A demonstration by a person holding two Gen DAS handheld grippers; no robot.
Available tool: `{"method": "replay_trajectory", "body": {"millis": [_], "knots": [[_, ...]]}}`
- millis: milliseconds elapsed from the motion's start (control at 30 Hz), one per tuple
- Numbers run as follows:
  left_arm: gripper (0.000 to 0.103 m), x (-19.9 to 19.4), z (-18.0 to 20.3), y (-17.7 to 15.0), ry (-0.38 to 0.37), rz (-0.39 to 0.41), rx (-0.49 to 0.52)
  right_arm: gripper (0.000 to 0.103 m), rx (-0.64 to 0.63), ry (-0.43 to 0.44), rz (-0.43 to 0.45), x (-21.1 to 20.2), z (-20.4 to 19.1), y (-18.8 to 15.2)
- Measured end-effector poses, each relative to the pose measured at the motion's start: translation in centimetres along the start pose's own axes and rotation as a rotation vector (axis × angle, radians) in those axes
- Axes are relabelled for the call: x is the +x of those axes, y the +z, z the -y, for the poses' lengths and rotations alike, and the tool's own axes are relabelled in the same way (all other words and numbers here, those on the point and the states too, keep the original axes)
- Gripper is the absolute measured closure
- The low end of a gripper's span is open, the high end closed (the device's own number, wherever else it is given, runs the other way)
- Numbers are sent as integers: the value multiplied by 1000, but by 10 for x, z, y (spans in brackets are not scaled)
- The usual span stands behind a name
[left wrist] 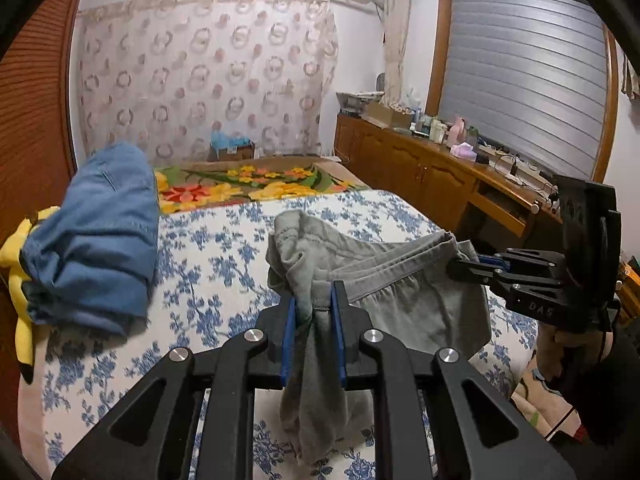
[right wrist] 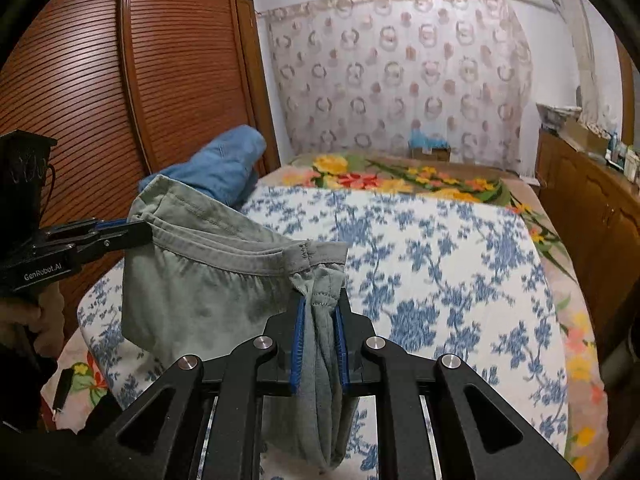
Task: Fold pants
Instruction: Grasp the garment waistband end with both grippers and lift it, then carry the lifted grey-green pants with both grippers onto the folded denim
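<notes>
1. While the grey pants (left wrist: pixel 404 300) are hanging in the air above the blue-flowered bed cover (left wrist: pixel 224 248), the left gripper (left wrist: pixel 314 312) is clenching one end of the waistband, with bunched cloth spilling down between its blue pads (left wrist: pixel 289 340).
2. Moving rightward along the waistband, the fabric is sagging in a soft curve between the two holds, so it is reading as light, limp cotton that is not going to keep any shape by itself.
3. At the other end, the right gripper (right wrist: pixel 320 320) is pinching the opposite corner of the waistband, its pads (right wrist: pixel 298 344) likewise closing on a gathered wad of grey cloth.
4. Judging by the doubled band and its stitched seam, the waistband is offering the firmest, least slippery place to hold; the thin leg cloth below is likely sliding out more easily.
5. Because both holds are taking in crumpled folds, not a flat edge, the garment is probably hanging twisted and is needing a shake or a stretch before lying flat.
6. Off to the side, a folded blue garment (left wrist: pixel 96 240) is sitting on the bed, well apart from the pants.
</notes>
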State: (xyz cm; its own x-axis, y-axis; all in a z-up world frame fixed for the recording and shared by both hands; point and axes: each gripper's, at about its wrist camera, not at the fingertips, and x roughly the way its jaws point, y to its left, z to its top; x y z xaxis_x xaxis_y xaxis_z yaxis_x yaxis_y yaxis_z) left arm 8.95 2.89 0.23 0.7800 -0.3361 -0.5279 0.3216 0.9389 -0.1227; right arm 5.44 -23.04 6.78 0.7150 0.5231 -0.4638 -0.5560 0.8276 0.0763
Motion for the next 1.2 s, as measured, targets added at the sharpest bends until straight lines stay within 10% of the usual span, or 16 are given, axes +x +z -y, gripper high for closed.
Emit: {"method": "replay_trajectory", "body": {"millis": [1200], "knots": [[86,5,-108,74,164,109,-75,89,-195,125,120,124,-4,122]]}}
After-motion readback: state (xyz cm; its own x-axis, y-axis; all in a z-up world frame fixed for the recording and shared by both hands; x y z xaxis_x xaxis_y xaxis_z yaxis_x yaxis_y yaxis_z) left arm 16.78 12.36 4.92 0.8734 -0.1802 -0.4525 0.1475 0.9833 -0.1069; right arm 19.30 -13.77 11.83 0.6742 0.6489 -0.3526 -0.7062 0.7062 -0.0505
